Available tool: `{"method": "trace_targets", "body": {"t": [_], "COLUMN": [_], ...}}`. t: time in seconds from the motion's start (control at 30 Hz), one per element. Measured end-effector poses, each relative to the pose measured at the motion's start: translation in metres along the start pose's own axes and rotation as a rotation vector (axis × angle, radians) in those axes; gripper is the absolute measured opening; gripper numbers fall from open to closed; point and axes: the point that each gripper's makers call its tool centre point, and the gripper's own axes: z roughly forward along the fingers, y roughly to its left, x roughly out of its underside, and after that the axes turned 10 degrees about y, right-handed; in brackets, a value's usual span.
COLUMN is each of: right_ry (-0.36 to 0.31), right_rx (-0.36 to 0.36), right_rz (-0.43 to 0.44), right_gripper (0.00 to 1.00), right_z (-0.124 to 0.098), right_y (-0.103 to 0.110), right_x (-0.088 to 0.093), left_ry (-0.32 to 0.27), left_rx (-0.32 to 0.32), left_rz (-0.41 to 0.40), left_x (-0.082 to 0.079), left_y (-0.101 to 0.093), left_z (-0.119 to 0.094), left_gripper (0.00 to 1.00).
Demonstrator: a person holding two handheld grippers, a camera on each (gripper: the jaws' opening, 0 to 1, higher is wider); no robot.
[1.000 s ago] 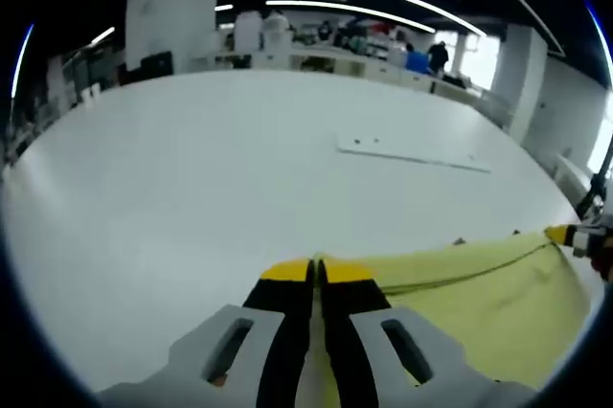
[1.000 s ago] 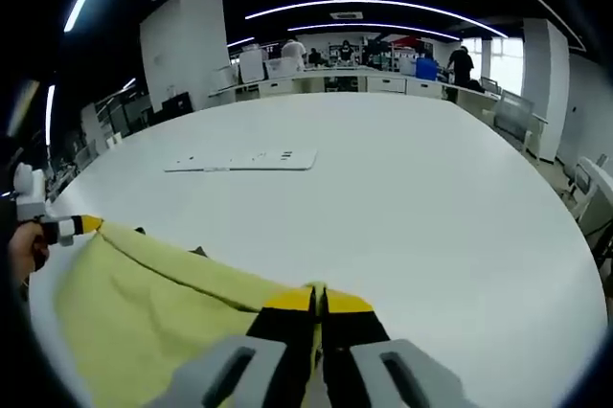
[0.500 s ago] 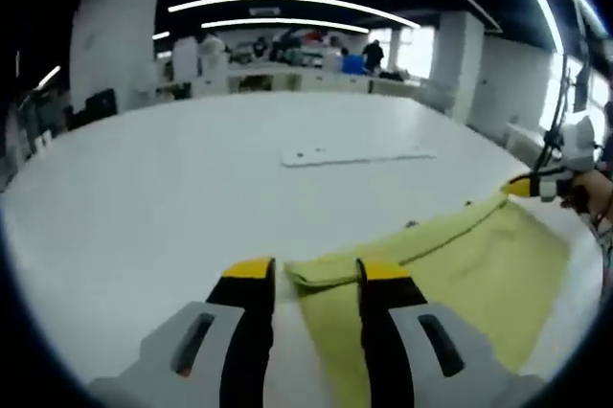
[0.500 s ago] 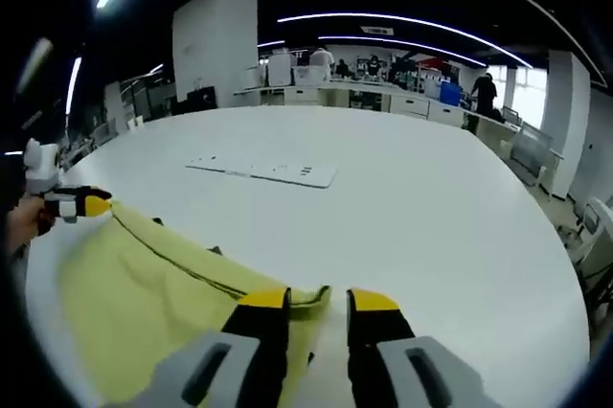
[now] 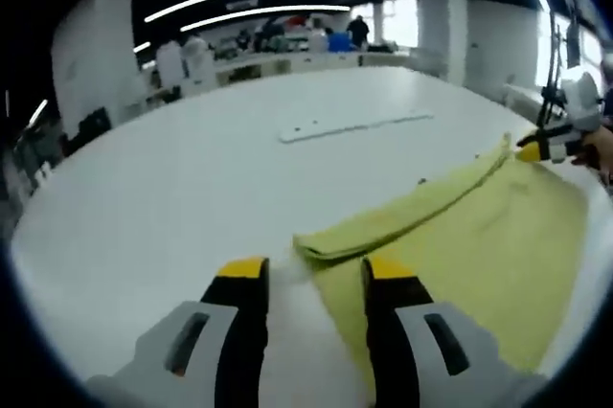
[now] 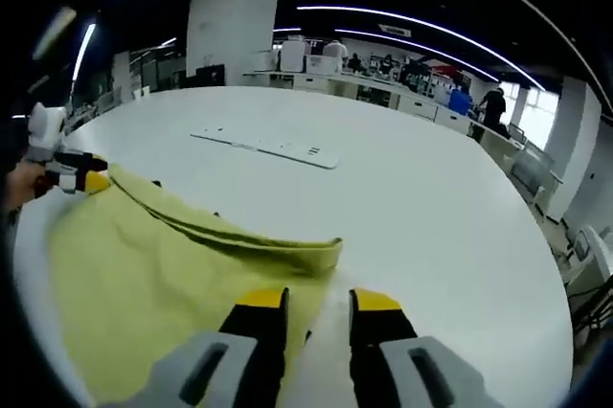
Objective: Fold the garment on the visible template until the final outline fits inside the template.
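While both claws gape released | yellow garment on white table | flat strip beyond

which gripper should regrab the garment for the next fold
Either, about equal. Left gripper and right gripper are both open, each at a folded corner of the garment.

Left claw open, yellow garment on table

The yellow garment runs off the lower right edge — its far corner blurred by motion.
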Motion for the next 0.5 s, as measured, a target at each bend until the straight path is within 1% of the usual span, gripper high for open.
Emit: {"method": "trace_targets", "body": {"t": [0.07, 0.13, 0.17, 0.23, 0.27, 0.3, 0.33, 0.4, 0.43, 0.5], "right_ry": [-0.04, -0.064, -0.094, -0.115, -0.121, -0.126, -0.133, -0.127, -0.126, -0.123], "right_rx": [0.002, 0.015, 0.019, 0.013, 0.013, 0.017, 0.013, 0.001, -0.001, -0.001], "right_rz": [0.053, 0.088, 0.125, 0.192, 0.211, 0.237, 0.27, 0.32, 0.325, 0.326], "right_gripper": [0.22, 0.22, 0.22, 0.22, 0.22, 0.22, 0.22, 0.22, 0.23, 0.24], "right_z": [0.005, 0.009, 0.013, 0.01, 0.011, 0.012, 0.013, 0.015, 0.016, 0.014], "right_y": [-0.003, -0.007, -0.009, -0.008, -0.009, -0.012, -0.014, -0.017, -0.018, -0.02], "right_x": [-0.008, -0.013, -0.019, -0.023, -0.024, -0.025, -0.027, -0.025, -0.025, -0.025], "left_ry": [-0.008, -0.01, -0.025, -0.04, -0.056, -0.057, -0.06, -0.069, -0.072, -0.077], "left_rx": [-0.019, -0.059, -0.083, -0.085, -0.088, -0.093, -0.106, -0.105, -0.104, -0.097], "left_rz": [0.003, -0.006, -0.052, -0.123, -0.168, -0.191, -0.213, -0.233, -0.25, -0.256], "left_x": [-0.005, -0.009, -0.012, -0.016, -0.019, -0.019, -0.02, -0.022, -0.023, -0.021], "left_y": [0.0, 0.008, 0.015, 0.019, 0.022, 0.023, 0.03, 0.03, 0.03, 0.033], "left_z": [0.003, 0.009, 0.012, 0.015, 0.016, 0.016, 0.015, 0.013, 0.012, 0.011], "left_gripper": [0.35, 0.34, 0.34, 0.34, 0.34, 0.35, 0.36, 0.37, 0.38, 0.4]}}
